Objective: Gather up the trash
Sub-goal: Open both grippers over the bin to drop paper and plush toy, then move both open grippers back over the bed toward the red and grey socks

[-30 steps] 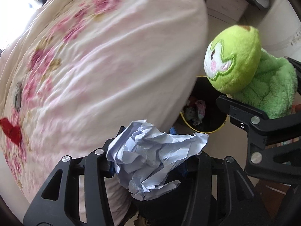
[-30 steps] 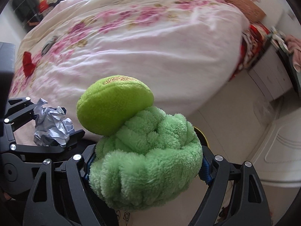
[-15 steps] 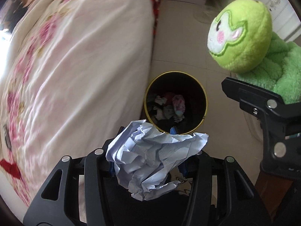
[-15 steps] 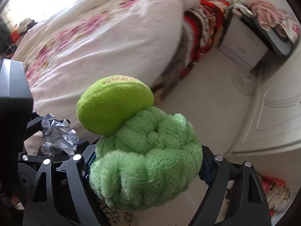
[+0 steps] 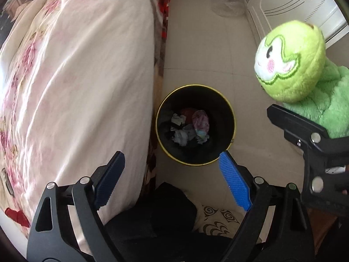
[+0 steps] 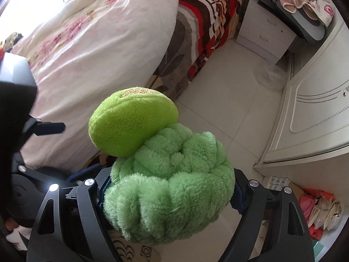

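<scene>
Left hand-held gripper (image 5: 170, 162), jaws just opened wide & empty, hangs over black bin (image 5: 226, 109); right hand-held gripper (image 6: 172, 196) grips green plush toy (image 6: 165, 185) w/ bin to its left.

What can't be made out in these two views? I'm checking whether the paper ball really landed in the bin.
- Paper ball: not identifiable among the small, dim scraps in the bin, left wrist view.
- Bin: absent from the right wrist view, where the plush toy fills the middle.
- Right gripper pads: buried in plush.
- Left gripper: jaws just opened, empty.
</scene>
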Available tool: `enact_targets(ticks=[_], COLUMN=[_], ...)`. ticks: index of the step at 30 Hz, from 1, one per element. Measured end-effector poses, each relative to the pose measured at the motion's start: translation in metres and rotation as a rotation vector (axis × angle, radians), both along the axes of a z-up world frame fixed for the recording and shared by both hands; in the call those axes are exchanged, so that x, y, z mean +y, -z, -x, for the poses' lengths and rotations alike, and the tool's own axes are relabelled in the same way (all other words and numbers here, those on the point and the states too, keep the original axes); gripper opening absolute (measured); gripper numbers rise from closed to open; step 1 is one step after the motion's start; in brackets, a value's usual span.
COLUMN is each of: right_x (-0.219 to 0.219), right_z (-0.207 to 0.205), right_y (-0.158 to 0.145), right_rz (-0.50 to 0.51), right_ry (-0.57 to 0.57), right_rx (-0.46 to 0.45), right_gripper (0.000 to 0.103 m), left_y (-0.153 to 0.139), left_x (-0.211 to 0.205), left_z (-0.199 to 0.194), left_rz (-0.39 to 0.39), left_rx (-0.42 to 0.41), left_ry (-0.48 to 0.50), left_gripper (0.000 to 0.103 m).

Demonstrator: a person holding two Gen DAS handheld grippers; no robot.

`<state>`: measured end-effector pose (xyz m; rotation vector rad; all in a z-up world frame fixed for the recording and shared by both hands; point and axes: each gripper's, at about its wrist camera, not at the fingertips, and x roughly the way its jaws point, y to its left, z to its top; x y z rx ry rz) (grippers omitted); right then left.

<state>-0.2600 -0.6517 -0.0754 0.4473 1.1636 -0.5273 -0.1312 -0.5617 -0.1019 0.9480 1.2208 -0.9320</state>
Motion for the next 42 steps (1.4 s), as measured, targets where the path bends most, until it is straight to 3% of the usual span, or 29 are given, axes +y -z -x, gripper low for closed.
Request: enact_targets(ticks=[8,27,32,42], right_x=[0.009,0.052,0.072,0.113], right_z=[-0.022,-0.048,-0.066,-0.111], right_y=[0.012,-0.008,-0.013,-0.025], right_rz=[0.017,0.041,0.077,0.046], right_ry=[-0.042,-0.144,-0.195,-0.302], right_rx=[0.063,0.062,0.074,0.061], right_gripper=[0.082,0.087,0.092,0.094], left_y=[-0.002,-0.027,-0.039,-0.056], left_x=[0.024,0.068,0.093,0.143], left_z=[-0.022,-0.037,-0.049,-0.074], left_rz=[-0.016,0.027,0.045,0.056], left_rx=[-0.027,-0.017,-0.023,-0.038], left_ry=[-0.052,-0.142,-0.178,-0.280], left_gripper=[0.087,0.089,0.090,0.090])
